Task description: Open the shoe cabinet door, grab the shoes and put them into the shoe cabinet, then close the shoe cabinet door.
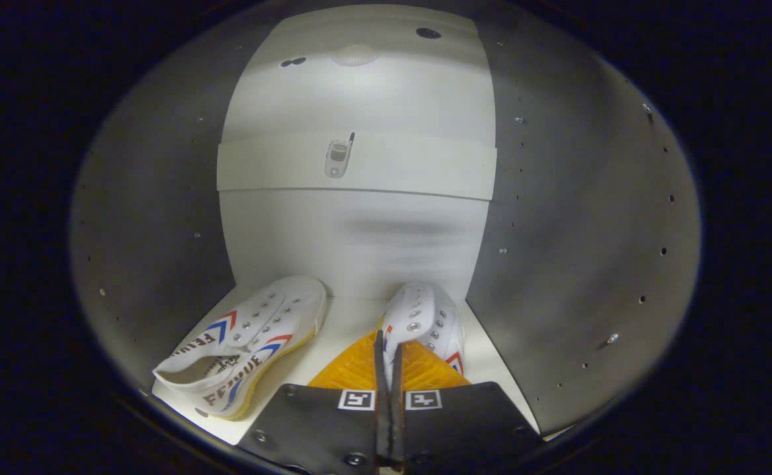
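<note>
White cabinet walls (557,231) enclose the scene on both sides of the tool, each wall carrying rows of small shelf-pin holes. Beyond the tool stands the pale back panel (356,244), crossed higher up by a horizontal white shelf edge (356,165) bearing a small sticker of a phone (338,158). Above the shelf, the panel is brightly lit.

The tool (389,369) points into the cabinet, low over its white floor (350,323). Its fingers (353,369) stand almost together, with only a thin slit between them. The heel end of the right shoe (425,323) sits at that slit; the shoe's white toe with metal eyelets extends just ahead of the fingertips toward the back panel. Whether both fingers press on the heel cannot be told, since the contact zone is hidden behind the fingers.

The left shoe (247,343) lies on the cabinet floor to the left of the tool, tilted onto its side, its opening facing the tool and its toe angled toward the back panel. It shows a yellow sole edge and red-and-blue chevron markings. The two shoes are apart.
</note>
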Demonstrator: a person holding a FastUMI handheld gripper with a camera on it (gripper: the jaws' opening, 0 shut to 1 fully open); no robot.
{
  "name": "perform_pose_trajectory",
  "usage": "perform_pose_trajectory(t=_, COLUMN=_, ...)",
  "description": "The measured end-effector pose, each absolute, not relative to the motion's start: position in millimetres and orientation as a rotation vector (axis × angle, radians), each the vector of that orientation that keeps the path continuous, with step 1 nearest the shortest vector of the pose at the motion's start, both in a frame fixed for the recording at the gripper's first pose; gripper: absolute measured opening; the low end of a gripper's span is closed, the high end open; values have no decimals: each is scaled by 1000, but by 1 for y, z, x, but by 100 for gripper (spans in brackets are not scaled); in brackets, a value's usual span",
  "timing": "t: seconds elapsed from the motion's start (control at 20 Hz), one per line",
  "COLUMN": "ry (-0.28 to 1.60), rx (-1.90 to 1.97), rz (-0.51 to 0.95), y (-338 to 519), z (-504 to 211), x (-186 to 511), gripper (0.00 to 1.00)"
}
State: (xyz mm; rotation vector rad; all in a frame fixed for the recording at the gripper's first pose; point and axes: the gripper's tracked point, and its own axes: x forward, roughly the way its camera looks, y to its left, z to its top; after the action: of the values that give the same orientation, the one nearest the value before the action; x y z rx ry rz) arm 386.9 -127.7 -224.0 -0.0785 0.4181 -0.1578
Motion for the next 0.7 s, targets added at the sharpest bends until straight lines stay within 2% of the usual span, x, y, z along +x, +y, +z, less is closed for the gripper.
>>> perform_pose_trajectory(t=0.45, ry=495, rx=14, rz=-142, y=-120, z=-241, x=384, gripper=3)
perform_pose_trajectory(t=0.7, ry=508, rx=40, rz=-168, y=-121, z=-242, x=382, gripper=8)
